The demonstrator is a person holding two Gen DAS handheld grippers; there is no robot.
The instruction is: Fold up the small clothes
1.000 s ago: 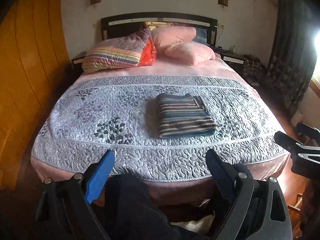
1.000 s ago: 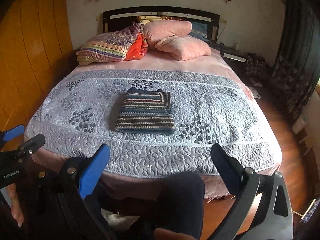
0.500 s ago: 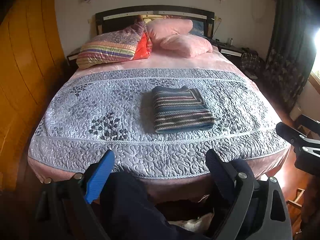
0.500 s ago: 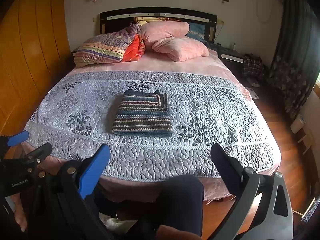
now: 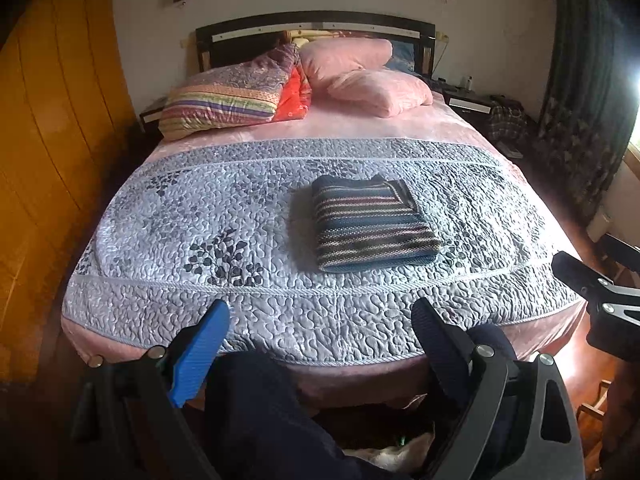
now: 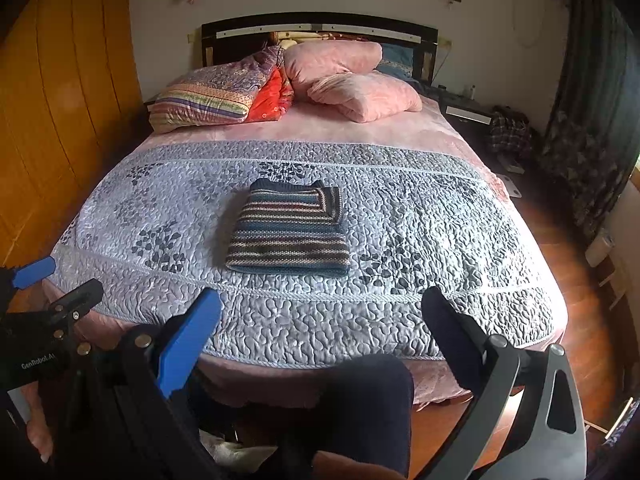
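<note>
Nearest the left wrist camera, the left hand-held gripper (image 5: 320,332) hangs with its blue finger and black finger spread wide apart and nothing between them, above a dark-trousered knee (image 5: 256,400) at the foot of the bed. The right hand-held gripper (image 6: 322,320) stands the same way in its own view, fingers well apart and empty, over the other knee (image 6: 368,392). Each gripper also shows at the edge of the other's view. Compared with a second ago both cameras sit a little higher and further back: more of the pink sheet under the quilt's near edge shows, and the far wall lamps have slid down into the frame.

Beyond the grippers lies the grey-lilac quilted bedspread with dark leaf prints (image 5: 224,216), covering the near part of the bed. On it, about the middle and slightly toward the right side, rests the folded knit sweater with blue, brown and cream stripes (image 5: 370,224), flat, a tidy rectangle with its dark collar edge toward the headboard. It is well apart from both grippers, and it lies as it did in the earlier frames, untouched and unchanged in shape.

Further back, the pink sheet runs to a striped multicoloured pillow (image 5: 224,100), an orange-red cushion (image 5: 296,92) tucked beside it, and two pink pillows (image 5: 376,84) leaning on each other. Behind them stands the dark wooden headboard (image 5: 312,24) against a white wall, with orange wooden panelling (image 5: 52,112) to the left and a dark patterned curtain (image 5: 584,92) to the right.
</note>
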